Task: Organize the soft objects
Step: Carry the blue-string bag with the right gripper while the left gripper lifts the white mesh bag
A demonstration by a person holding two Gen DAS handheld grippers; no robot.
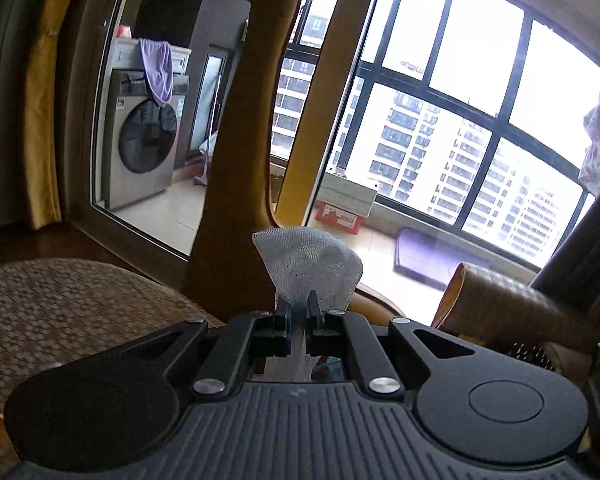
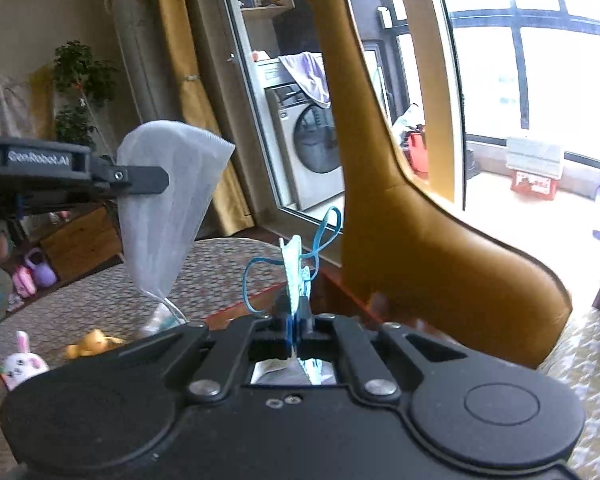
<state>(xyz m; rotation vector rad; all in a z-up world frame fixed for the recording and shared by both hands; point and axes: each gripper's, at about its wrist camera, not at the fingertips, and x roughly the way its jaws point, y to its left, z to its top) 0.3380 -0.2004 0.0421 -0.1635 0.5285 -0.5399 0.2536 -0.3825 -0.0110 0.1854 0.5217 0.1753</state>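
Observation:
My left gripper (image 1: 299,304) is shut on a folded white face mask (image 1: 310,268) and holds it up in the air. The same gripper (image 2: 156,180) and white mask (image 2: 168,204) show at the left of the right wrist view, above the woven tabletop (image 2: 228,264). My right gripper (image 2: 296,308) is shut on a light blue face mask (image 2: 294,268), seen edge-on, with its blue ear loops (image 2: 326,232) sticking up.
A tall mustard chair back (image 2: 380,200) stands just ahead, also in the left wrist view (image 1: 240,160). Small plush toys, a white-pink bunny (image 2: 20,364) and an orange one (image 2: 92,342), lie on the table at the left. A washing machine (image 1: 144,140) and windows lie behind.

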